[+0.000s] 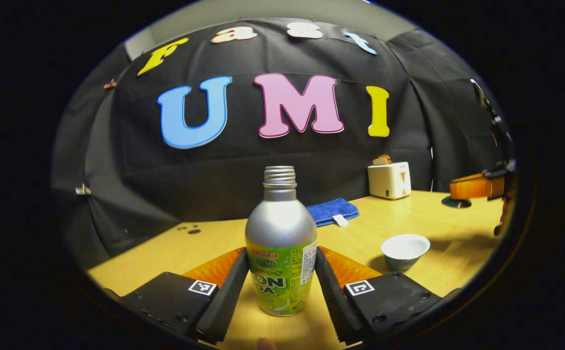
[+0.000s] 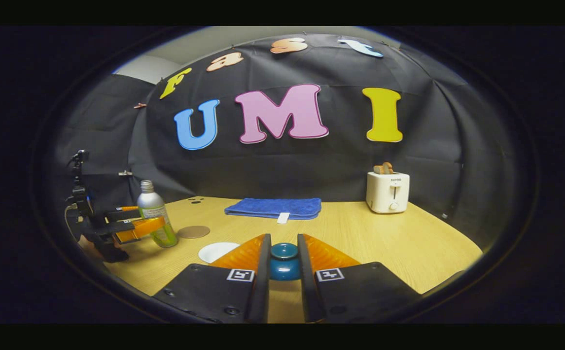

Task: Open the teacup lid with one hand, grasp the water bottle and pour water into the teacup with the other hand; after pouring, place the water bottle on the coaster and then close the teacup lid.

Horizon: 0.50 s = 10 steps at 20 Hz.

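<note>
In the left gripper view, the water bottle (image 1: pixel 281 243) is seen upright on the wooden table (image 1: pixel 433 214), standing between the two fingers of the left gripper (image 1: pixel 281 287). Both fingers are laid against the bottle's sides, so the jaws are pinching it (its threaded neck is uncapped). At about 3 o'clock from the bottle, the teacup (image 1: pixel 405 250) is found with its lid off, apart from the bottle. Farther back, at roughly 1 o'clock, a folded blue towel (image 1: pixel 332 211) is laid, and beyond it a white toaster (image 1: pixel 389 180) is placed near the booth wall.

In the right gripper view, the teacup lid (image 2: pixel 284 261) is gripped between the fingers of the right gripper (image 2: pixel 283 265); the jaws are closed narrowly on its blue knob. At about 10 o'clock from the lid, a white disc (image 2: pixel 217 251) is lying flat on the table, and a little beyond it the round brown coaster (image 2: pixel 194 231) is seen, bare. The bottle and the other gripper are seen at 9 o'clock, just left of the coaster. The towel is spread at 12 o'clock and the toaster stands at 2 o'clock.
</note>
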Each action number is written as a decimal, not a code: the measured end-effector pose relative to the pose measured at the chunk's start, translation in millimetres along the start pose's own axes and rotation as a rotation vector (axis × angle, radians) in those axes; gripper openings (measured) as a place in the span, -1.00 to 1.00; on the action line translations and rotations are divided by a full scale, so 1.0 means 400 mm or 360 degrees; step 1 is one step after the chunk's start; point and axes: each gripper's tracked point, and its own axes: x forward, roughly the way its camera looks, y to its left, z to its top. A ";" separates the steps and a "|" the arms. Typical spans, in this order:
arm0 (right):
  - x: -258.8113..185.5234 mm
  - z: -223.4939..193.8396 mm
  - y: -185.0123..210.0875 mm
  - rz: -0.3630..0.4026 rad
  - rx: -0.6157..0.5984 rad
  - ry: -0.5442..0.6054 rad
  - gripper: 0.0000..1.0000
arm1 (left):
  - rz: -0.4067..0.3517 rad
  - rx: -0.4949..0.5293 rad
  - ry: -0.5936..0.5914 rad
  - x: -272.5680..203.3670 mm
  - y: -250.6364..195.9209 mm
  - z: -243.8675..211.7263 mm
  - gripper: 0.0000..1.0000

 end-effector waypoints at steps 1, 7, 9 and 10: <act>0.002 -0.002 -0.004 -0.0009 -0.0010 0.0000 -0.30 | 0.0037 0.0120 -0.0005 -0.001 0.014 0.008 0.63; -0.004 -0.007 -0.011 -0.0020 -0.0055 0.0009 -0.46 | 0.0023 0.0727 0.0048 0.015 -0.011 0.031 0.59; -0.007 0.002 -0.030 -0.0043 -0.0028 -0.0005 -0.30 | -0.0012 0.0972 0.0053 0.022 -0.045 0.038 0.61; -0.011 0.005 -0.042 -0.0057 -0.0018 -0.0008 -0.37 | -0.0026 0.1093 0.0049 0.025 -0.063 0.040 0.60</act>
